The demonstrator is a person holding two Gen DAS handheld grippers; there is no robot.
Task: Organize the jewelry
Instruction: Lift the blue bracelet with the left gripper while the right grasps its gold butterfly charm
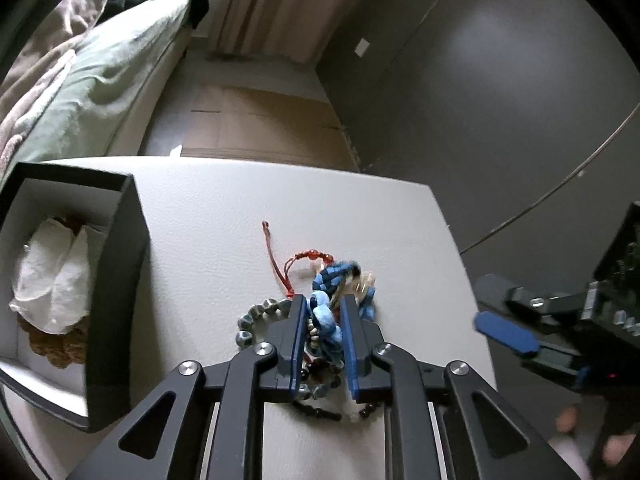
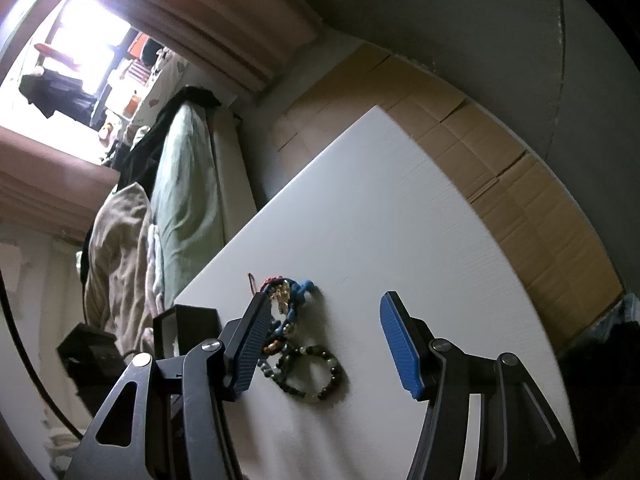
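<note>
A tangle of jewelry lies on the white table (image 1: 360,216): a blue braided bracelet (image 1: 326,276), a red cord bracelet (image 1: 304,258), a grey bead bracelet (image 1: 256,312) and a dark bead bracelet (image 1: 316,412). My left gripper (image 1: 323,300) stands over the tangle with its blue pads pressed on the blue braided bracelet. My right gripper (image 1: 480,300) hovers at the table's right edge, open and holding nothing. In the right wrist view the right gripper (image 2: 326,298) hangs wide above the table; the blue bracelet (image 2: 302,290) and the dark bead bracelet (image 2: 324,376) lie by its left finger.
A black open box (image 1: 116,280) stands at the table's left, holding white tissue (image 1: 52,280) and something brown. Beyond the table lie flattened cardboard (image 1: 256,128) on the floor, a bed with green bedding (image 1: 100,76), curtains and a grey wall.
</note>
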